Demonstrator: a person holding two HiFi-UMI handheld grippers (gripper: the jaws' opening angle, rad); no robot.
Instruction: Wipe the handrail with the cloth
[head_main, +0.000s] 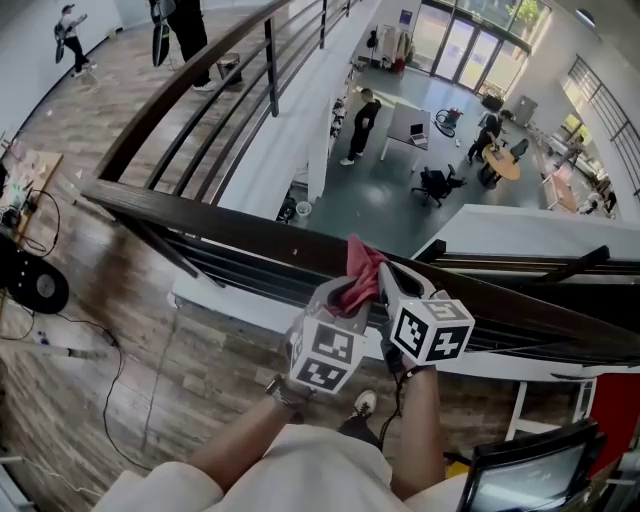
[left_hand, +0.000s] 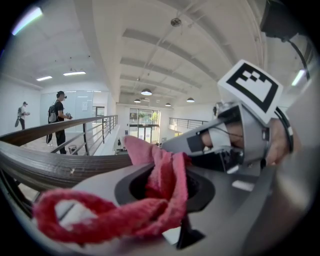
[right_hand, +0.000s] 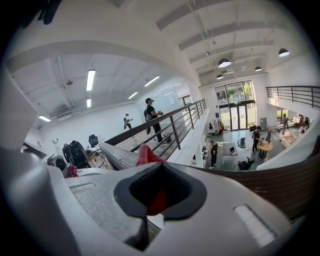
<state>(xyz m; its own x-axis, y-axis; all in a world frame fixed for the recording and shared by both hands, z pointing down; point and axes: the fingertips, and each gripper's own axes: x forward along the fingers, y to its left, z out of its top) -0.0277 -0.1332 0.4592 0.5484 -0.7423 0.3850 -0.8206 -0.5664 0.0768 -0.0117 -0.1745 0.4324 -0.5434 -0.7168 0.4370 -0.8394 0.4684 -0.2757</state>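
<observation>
Low in the middle of the head view, the left gripper and right gripper sit side by side, each carrying a cube with black-and-white square markers. Both pairs of jaws are pressed together on the red cloth. The cloth bunches upward between them, against the dark wooden handrail. The handrail's long axis runs from frame left to lower right. Beyond it, far below, a person stands on a grey-green floor.
</observation>
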